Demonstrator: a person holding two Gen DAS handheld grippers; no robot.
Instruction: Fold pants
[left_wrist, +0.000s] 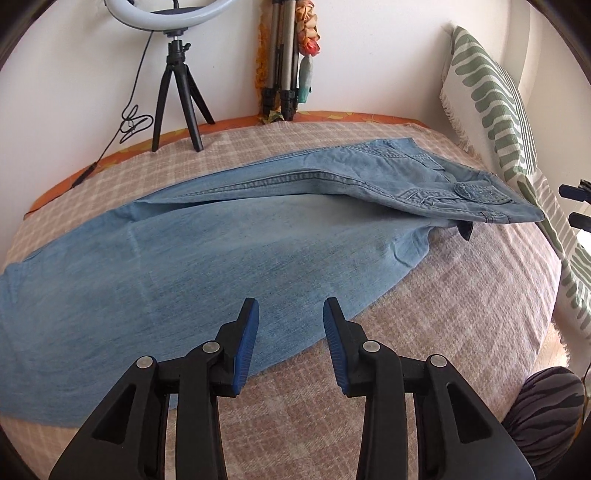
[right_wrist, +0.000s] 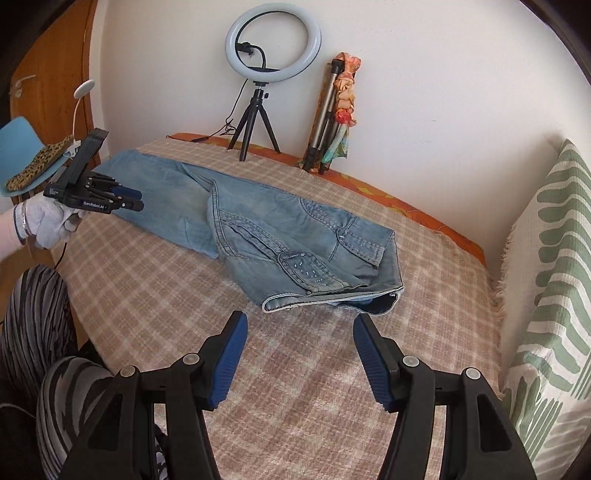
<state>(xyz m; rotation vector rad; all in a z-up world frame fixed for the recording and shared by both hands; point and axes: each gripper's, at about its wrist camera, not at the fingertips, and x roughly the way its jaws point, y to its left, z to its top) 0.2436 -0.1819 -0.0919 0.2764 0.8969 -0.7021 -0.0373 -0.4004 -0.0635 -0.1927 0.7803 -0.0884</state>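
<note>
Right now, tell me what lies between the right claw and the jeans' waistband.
Nothing: in the right wrist view only bare checked blanket separates the right claw from the jeans.

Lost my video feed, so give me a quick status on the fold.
Both hand-held grippers open, empty: left, right. Jeans flat on bed, legs folded together, ungripped. Nothing in the way.

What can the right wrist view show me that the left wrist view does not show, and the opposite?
Only the right wrist view shows the left gripper from outside, held by a white-gloved hand, a blue chair, a wooden door, and the whole ring light. Only the left wrist view shows the wide leg end of the jeans up close. Both show the jeans on the checked bed cover, the tripods and the green-patterned cushion.
</note>
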